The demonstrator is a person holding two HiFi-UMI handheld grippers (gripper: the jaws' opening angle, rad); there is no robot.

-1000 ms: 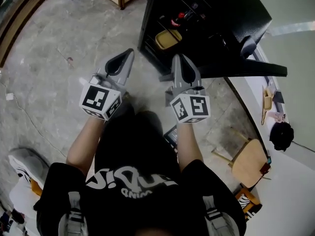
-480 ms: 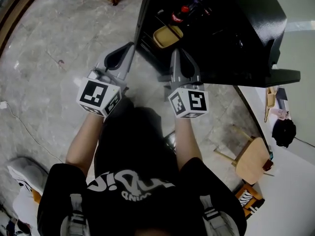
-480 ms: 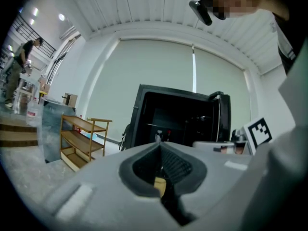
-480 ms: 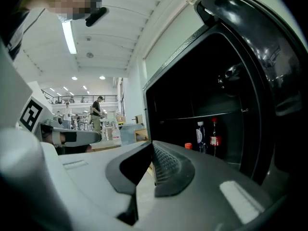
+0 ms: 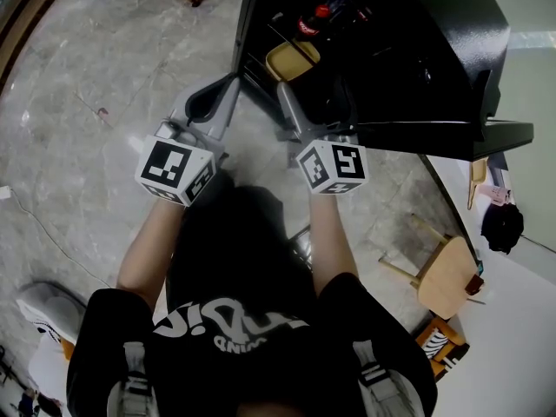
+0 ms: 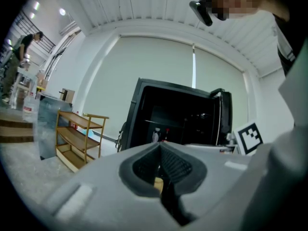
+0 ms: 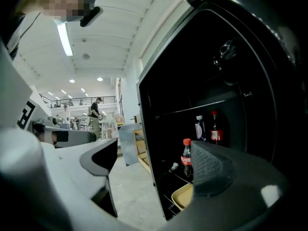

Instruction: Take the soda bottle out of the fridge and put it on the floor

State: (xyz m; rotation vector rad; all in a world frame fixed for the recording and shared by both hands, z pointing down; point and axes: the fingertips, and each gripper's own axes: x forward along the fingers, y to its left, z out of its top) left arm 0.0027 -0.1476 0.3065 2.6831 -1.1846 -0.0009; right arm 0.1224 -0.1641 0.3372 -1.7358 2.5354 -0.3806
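The soda bottle (image 7: 186, 158), dark with a red cap and red label, stands upright on a lower shelf of the open black fridge (image 5: 408, 42). Its cap shows in the head view too, soda bottle (image 5: 319, 13). My right gripper (image 5: 313, 102) is just in front of the fridge opening. Its jaws are opening wide and nothing is between them; in the right gripper view the right gripper (image 7: 154, 162) frames the bottle, still well short of it. My left gripper (image 5: 215, 102) is beside it over the floor, left gripper (image 6: 161, 172) shut and empty.
A yellow tray (image 5: 291, 59) lies low in the fridge below the bottle. Two more bottles (image 7: 208, 128) stand deeper on the shelf. The fridge door (image 5: 486, 133) swings out to the right. A wooden stool (image 5: 447, 276) is at right, and a wooden shelf rack (image 6: 79, 138) beyond on the marble floor (image 5: 78, 129).
The right gripper's jaws have spread from shut to wide apart. Both grippers have come closer to the fridge opening; the left stays shut.
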